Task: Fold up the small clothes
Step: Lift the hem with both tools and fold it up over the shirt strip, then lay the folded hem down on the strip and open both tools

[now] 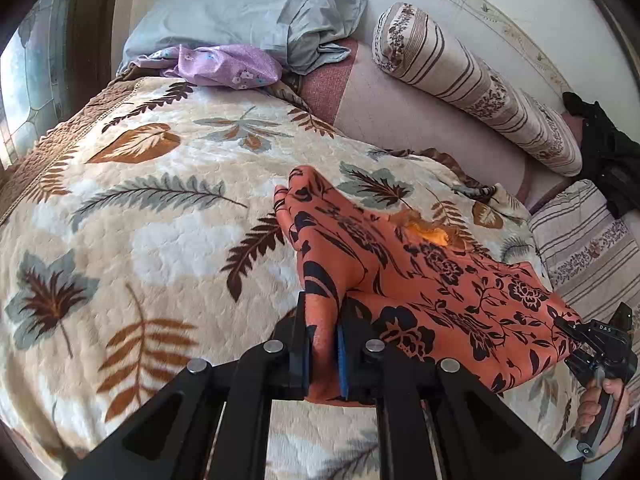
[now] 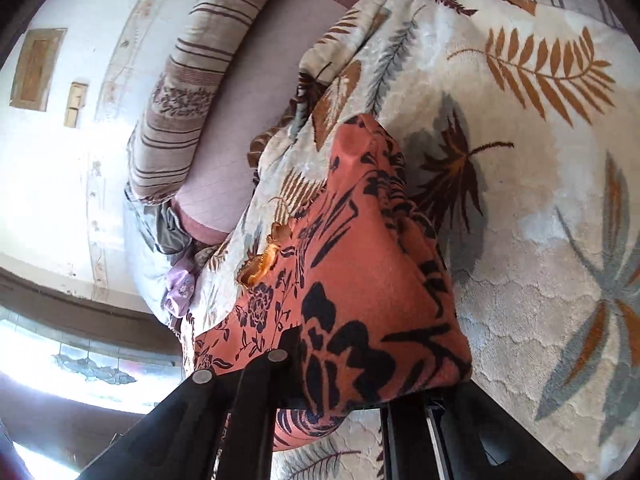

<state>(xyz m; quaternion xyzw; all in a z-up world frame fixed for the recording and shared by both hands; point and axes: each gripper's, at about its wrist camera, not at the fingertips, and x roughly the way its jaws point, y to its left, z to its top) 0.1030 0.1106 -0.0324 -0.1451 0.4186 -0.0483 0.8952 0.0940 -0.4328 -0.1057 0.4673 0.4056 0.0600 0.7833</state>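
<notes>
Your left gripper (image 1: 324,344) has its two blue-padded fingers (image 1: 305,354) pressed together on a fold of the orange garment with black flowers (image 1: 424,280) – the cloth stands up between the pads and spreads away toward 2 o'clock in the left wrist view. At 4 o'clock of that view you see your right gripper (image 1: 582,334) and the hand (image 1: 602,404) on its handle; it meets the garment at the far edge of the cloth. In the right wrist view the same garment (image 2: 360,280) drapes over the tool and hides the fingertips, so the pads themselves do not show there, but the cloth hangs from the tool and the jaws are closed on it.

The garment is stretched between your two tools, and its far end lies on the leaf-pattern blanket (image 1: 152,208) at about the centre of the left view. A small lighter orange patch shows near the garment's upper edge.

At 12 o'clock of the left view there is a grey-blue pillow (image 1: 240,20), with a lilac flowered cloth (image 1: 228,64) just in front of it. At 2 o'clock lies a striped bolster (image 1: 472,80), and beside it, at 3 o'clock, a dark garment (image 1: 608,156).
</notes>
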